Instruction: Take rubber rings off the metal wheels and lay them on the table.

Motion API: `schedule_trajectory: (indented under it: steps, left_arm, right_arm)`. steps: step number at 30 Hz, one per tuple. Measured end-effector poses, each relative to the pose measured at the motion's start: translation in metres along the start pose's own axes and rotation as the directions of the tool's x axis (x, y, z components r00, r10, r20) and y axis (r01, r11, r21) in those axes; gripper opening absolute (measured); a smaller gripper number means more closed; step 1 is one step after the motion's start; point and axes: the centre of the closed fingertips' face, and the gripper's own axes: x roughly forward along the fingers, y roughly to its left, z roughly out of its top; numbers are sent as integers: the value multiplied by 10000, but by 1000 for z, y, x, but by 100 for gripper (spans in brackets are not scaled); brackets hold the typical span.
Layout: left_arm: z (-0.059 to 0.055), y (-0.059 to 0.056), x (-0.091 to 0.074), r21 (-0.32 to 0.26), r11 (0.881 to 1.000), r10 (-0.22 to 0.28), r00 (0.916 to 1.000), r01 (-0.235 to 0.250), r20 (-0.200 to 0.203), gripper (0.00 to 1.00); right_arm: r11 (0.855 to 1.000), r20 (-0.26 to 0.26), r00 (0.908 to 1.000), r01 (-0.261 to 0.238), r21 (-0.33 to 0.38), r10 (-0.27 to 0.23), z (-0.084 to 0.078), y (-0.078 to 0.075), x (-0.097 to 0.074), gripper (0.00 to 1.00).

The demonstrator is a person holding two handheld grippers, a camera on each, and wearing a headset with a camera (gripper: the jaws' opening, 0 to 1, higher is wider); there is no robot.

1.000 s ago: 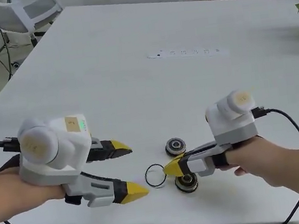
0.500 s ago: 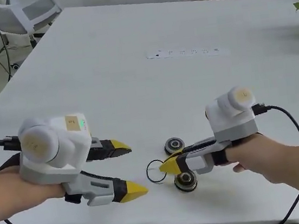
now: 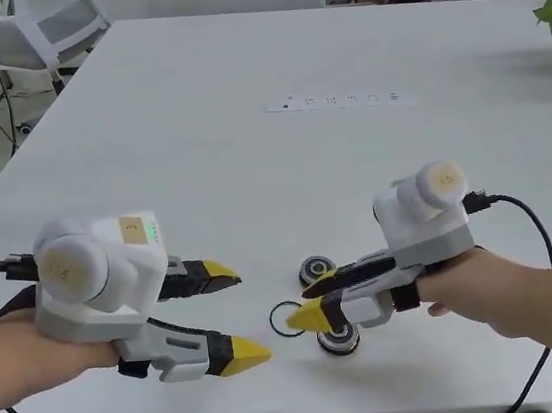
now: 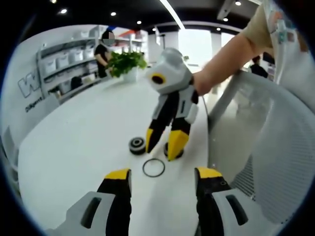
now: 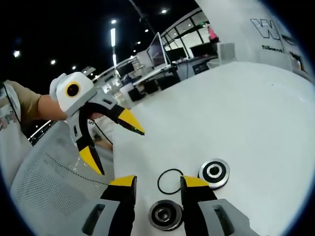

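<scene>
the left gripper (image 3: 241, 312) has its jaws wide apart and holds nothing. it hangs over the near edge of the white table (image 3: 245, 120). the right gripper (image 3: 303, 304) has its jaws apart too (not as wide), and nothing is held between them. its yellow tips point down by the wheels, and i cannot tell if they touch one. a thin black rubber ring (image 3: 287, 319) lies flat on the table on its own, between the two grippers. one metal wheel (image 3: 316, 268) lies just behind the right gripper's tips. the other metal wheel (image 3: 339, 340) lies just under that gripper, close to the ring.
</scene>
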Motion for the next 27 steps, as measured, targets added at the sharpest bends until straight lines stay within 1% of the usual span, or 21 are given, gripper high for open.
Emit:
schedule_trajectory:
  steps: [6,12,23,27]
  left_arm:
    - [2,0,1,32,10000,-29,10000,29,-18,52]
    - [4,0,6,76,9999,-103,9999,104,-65,52]
    - [10,-3,20,170,9991,-391,9991,394,-172,52]
    - [11,-2,25,218,9985,-489,9985,494,-234,52]
  right_arm:
    - [9996,112,9999,23,-273,-20,2,1,-8,41]
    - [9991,207,9998,89,-407,-80,2,0,-17,42]
    - [9989,294,9993,234,-413,-222,-7,-8,-35,43]
    - [9989,309,9992,252,-405,-239,-10,-9,-40,43]
